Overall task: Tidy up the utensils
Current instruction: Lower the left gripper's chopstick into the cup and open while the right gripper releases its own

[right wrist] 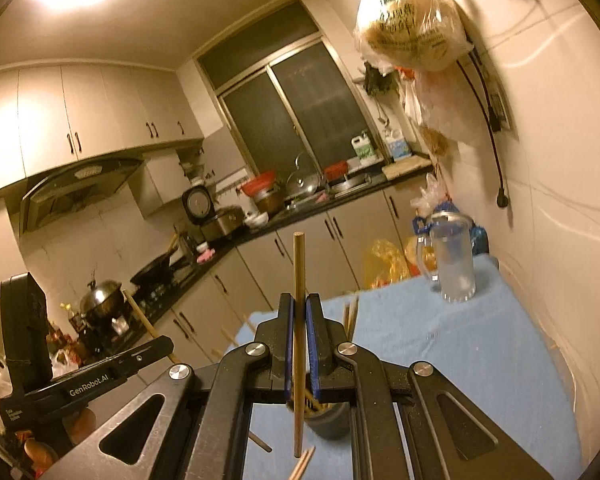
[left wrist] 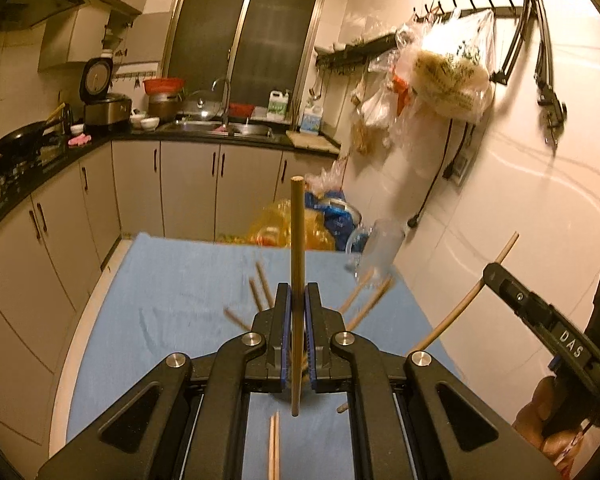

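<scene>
Both grippers clamped on one chopstick each: left gripper (left wrist: 298, 304), right gripper (right wrist: 299, 312).
Light, stiff, slippery chopstick (left wrist: 297, 264); grip mid-shaft, keep upright.

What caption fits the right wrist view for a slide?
Right gripper clamps one upright chopstick above a dark holder, over the blue-clothed table with a glass jug.

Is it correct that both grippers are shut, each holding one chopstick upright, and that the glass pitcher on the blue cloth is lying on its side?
Not quite. The glass pitcher stands upright on the blue cloth, as the right wrist view shows. The rest holds: the left gripper and right gripper are each shut on one upright chopstick.
</scene>
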Demonstrator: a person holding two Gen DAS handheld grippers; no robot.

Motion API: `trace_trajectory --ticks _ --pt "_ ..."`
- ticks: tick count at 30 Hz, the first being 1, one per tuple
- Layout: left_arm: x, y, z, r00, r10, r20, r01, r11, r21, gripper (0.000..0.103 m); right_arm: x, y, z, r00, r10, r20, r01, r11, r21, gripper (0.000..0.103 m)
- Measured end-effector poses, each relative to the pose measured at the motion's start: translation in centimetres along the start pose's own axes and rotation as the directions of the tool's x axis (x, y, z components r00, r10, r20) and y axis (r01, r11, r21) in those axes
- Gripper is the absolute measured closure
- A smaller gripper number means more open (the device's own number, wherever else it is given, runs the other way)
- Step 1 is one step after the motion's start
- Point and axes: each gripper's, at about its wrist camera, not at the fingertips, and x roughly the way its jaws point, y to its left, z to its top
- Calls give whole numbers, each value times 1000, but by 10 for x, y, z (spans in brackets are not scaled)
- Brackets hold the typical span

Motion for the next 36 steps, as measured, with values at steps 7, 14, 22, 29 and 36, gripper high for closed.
trace_trajectory --ticks 7,14,22,29,36 --pt "26 -2 21 1000 -2 19 2 1000 -28 97 24 -4 21 999 -23 22 23 1000 14 96" --pt "63 8 14 1000 4 -14 -5 998 -63 97 59 -10 15 999 -54 -3 54 999 1 96" --pt "87 16 -5 999 -16 -44 12 996 -86 97 85 -18 -8 996 -75 -51 74 997 -15 96" --pt "97 23 -28 997 -20 -80 12 996 -94 97 97 -19 -28 992 -78 -102 76 997 -29 96" --pt "100 21 -45 996 16 -88 -21 998 -55 97 102 -21 -44 987 -86 -133 83 996 -35 96"
